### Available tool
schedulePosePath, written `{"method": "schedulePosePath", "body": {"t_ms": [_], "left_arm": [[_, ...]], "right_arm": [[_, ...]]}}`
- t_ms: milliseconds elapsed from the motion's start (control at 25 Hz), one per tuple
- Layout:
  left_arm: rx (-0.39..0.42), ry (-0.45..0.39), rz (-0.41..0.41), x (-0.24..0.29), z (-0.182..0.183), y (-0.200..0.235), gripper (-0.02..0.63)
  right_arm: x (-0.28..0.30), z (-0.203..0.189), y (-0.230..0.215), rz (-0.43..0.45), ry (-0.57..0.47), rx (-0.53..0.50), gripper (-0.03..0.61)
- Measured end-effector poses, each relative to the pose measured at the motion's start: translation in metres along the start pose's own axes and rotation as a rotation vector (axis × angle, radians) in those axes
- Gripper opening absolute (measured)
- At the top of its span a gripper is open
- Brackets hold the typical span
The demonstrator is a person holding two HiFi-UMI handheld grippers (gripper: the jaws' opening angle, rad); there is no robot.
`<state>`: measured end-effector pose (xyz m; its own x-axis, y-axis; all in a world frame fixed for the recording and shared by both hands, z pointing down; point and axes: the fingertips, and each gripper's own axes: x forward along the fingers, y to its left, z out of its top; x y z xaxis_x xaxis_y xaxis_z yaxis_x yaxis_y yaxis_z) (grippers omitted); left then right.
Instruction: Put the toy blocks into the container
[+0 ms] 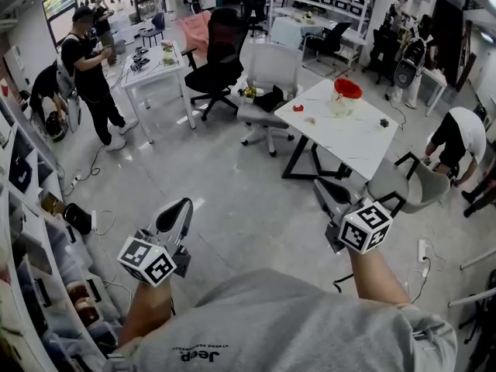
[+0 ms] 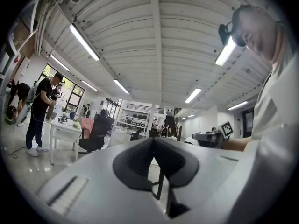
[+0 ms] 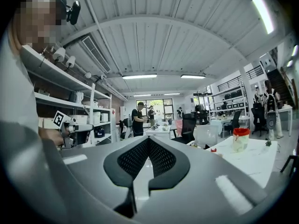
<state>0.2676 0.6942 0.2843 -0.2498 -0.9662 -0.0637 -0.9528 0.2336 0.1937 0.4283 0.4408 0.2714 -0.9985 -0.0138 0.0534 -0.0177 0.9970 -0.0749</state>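
A white table [image 1: 364, 142] stands a few steps ahead on the right. On it is a clear container with a red top [image 1: 346, 96], also in the right gripper view [image 3: 240, 139]. A small red block [image 1: 298, 108] and a pale block [image 1: 311, 120] lie left of the container, and a dark piece [image 1: 384, 122] lies to its right. My left gripper [image 1: 180, 208] is held level in mid-air, jaws shut and empty [image 2: 153, 141]. My right gripper [image 1: 324, 188] is also level, shut on nothing [image 3: 148, 140], and points toward the table from well short of it.
A grey office chair [image 1: 267, 91] and a black one [image 1: 217, 64] stand left of the table. A second white table [image 1: 155, 72] with a person [image 1: 89, 76] beside it is at far left. Shelving [image 1: 23, 231] lines my left side. Another person [image 1: 457, 142] bends at the right.
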Motion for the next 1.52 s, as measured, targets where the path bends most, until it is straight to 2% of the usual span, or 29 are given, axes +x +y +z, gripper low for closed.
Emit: {"method": "schedulePosePath", "body": {"t_ms": [160, 280, 320, 360, 400, 480, 800, 1000, 1280, 1520], "left_arm": [[0.004, 0.004, 0.003, 0.007, -0.001, -0.008, 0.058], [0.009, 0.006, 0.005, 0.014, 0.000, -0.018, 0.058], [0.011, 0.006, 0.006, 0.017, 0.000, -0.022, 0.058], [0.013, 0.006, 0.006, 0.020, 0.001, -0.026, 0.058], [0.016, 0.006, 0.008, 0.024, 0.001, -0.031, 0.058], [0.020, 0.006, 0.013, 0.031, 0.001, -0.041, 0.058], [0.026, 0.005, 0.028, 0.060, -0.013, -0.082, 0.058], [0.033, 0.017, 0.036, 0.078, -0.016, -0.080, 0.058], [0.019, 0.030, 0.016, 0.114, -0.016, -0.044, 0.058], [0.002, 0.017, -0.050, 0.169, -0.017, 0.035, 0.058]], "right_arm": [[-0.005, -0.001, -0.004, 0.023, -0.001, -0.001, 0.002], [-0.009, -0.001, -0.004, 0.086, 0.000, 0.021, 0.007], [-0.010, 0.000, -0.004, 0.116, -0.002, 0.034, 0.107], [-0.011, 0.002, -0.005, 0.138, -0.004, 0.045, 0.243], [-0.013, 0.004, -0.008, 0.147, -0.009, 0.049, 0.297], [-0.020, 0.008, -0.019, 0.146, -0.021, 0.043, 0.327], [-0.047, 0.005, -0.062, 0.171, -0.032, 0.018, 0.331], [-0.040, 0.004, -0.082, 0.178, -0.029, 0.040, 0.330], [-0.002, 0.001, -0.106, 0.152, -0.020, 0.045, 0.330], [0.073, 0.002, -0.133, 0.084, -0.009, 0.025, 0.330]]}}
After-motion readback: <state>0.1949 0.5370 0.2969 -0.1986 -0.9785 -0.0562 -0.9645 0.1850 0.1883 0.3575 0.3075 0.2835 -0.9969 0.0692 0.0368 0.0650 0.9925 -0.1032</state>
